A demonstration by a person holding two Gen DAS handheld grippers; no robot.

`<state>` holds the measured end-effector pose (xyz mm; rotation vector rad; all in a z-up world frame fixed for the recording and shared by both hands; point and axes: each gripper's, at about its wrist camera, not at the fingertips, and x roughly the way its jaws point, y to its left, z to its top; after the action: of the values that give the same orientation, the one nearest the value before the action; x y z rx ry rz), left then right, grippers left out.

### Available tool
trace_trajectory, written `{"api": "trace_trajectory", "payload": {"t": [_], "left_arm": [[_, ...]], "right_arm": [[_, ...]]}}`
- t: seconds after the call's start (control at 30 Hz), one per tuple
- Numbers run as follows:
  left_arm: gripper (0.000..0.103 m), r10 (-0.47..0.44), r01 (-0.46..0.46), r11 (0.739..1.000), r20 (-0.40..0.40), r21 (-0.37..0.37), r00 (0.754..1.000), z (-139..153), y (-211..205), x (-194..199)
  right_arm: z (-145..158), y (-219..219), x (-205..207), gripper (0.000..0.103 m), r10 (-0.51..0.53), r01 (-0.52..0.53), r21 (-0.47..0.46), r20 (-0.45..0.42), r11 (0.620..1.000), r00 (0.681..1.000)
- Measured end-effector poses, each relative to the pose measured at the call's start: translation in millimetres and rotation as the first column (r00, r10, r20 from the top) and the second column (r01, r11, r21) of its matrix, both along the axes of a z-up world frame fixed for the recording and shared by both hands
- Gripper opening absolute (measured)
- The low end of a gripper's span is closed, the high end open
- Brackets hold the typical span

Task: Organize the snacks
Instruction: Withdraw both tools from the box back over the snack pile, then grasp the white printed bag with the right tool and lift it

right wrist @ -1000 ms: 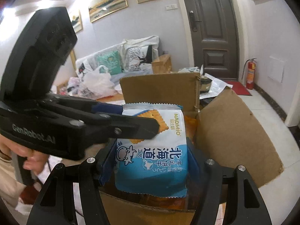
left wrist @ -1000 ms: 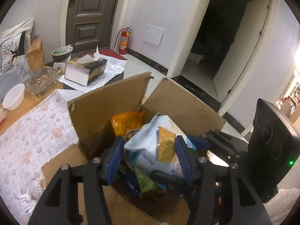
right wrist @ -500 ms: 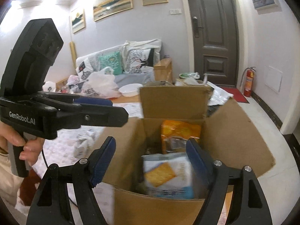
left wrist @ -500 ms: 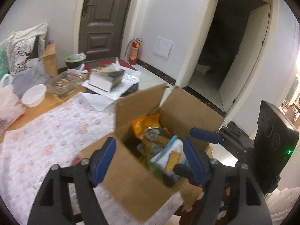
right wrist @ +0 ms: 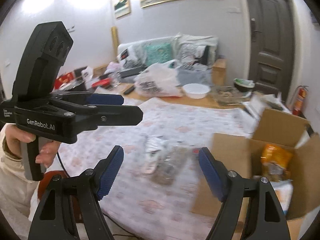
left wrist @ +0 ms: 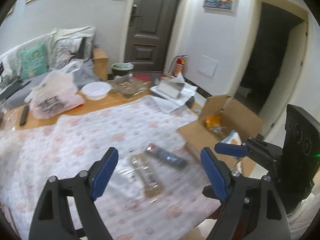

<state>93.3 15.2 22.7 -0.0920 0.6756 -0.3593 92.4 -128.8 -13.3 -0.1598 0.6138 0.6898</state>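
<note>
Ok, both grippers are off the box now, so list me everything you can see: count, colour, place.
cardboard box: one, brown, flaps open, at the table's right edge
snack packs in box: orange pack, white-blue cracker pack
loose snack packs: two or three (blurred), clear and dark, on the patterned cloth
bowl: one, white, far side of table
plastic bag: one, white, left of bowl
clear tray: one, right of bowl
fire extinguisher: one, red, by door
left gripper: jaws opening, nothing between them
right gripper: open, nothing between them
</note>
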Motion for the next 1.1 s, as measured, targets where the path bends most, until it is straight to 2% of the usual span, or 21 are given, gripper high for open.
{"api": "trace_trajectory", "payload": {"t": [0.17,0.33,0.5,0.67,0.83,0.97,1.03,1.07,1.1], "left_arm": [[0.082,0.053,-0.054,0.998,-0.033,-0.029,0.998,-27.4,45.4,-5.4],[0.082,0.071,-0.079,0.994,-0.109,-0.074,0.991,-63.9,77.3,2.9],[0.082,0.063,-0.083,0.991,-0.178,-0.109,0.982,-96.4,88.2,24.2],[0.082,0.051,-0.089,0.986,-0.263,-0.137,0.963,-128.7,86.0,53.2],[0.082,0.035,-0.083,0.986,-0.307,-0.143,0.951,-145.8,80.3,71.5],[0.082,0.035,-0.098,0.981,-0.346,-0.169,0.938,-156.8,77.3,81.8],[0.082,0.035,-0.114,0.973,-0.36,-0.199,0.932,-160.9,78.2,85.6],[0.082,0.034,-0.121,0.969,-0.366,-0.217,0.93,-162.3,79.4,86.6],[0.083,0.031,-0.125,0.963,-0.366,-0.237,0.93,-163.2,80.5,87.8]], "right_arm": [[-21.4,51.4,6.4,0.074,0.055,-0.057,-0.036,-0.069,0.998,0.996],[-53.3,81.5,22.7,0.074,0.06,-0.071,-0.069,-0.146,0.995,0.988],[-89.8,95.1,50.1,0.074,0.024,-0.048,-0.105,-0.22,0.993,0.975],[-113.8,95.1,74.6,0.074,-0.003,-0.027,-0.114,-0.256,0.993,0.967],[-131.4,95.0,96.4,0.071,0.027,-0.052,-0.071,-0.311,0.996,0.95],[-136.0,98.0,105.4,0.068,0.042,-0.062,-0.062,-0.295,0.996,0.955],[-137.6,99.3,106.3,0.058,0.034,-0.06,-0.089,-0.273,0.994,0.961],[-138.3,99.6,105.5,0.046,0.024,-0.054,-0.11,-0.257,0.992,0.966],[-138.2,98.9,104.8,0.042,0.025,-0.055,-0.116,-0.249,0.992,0.968]]}}
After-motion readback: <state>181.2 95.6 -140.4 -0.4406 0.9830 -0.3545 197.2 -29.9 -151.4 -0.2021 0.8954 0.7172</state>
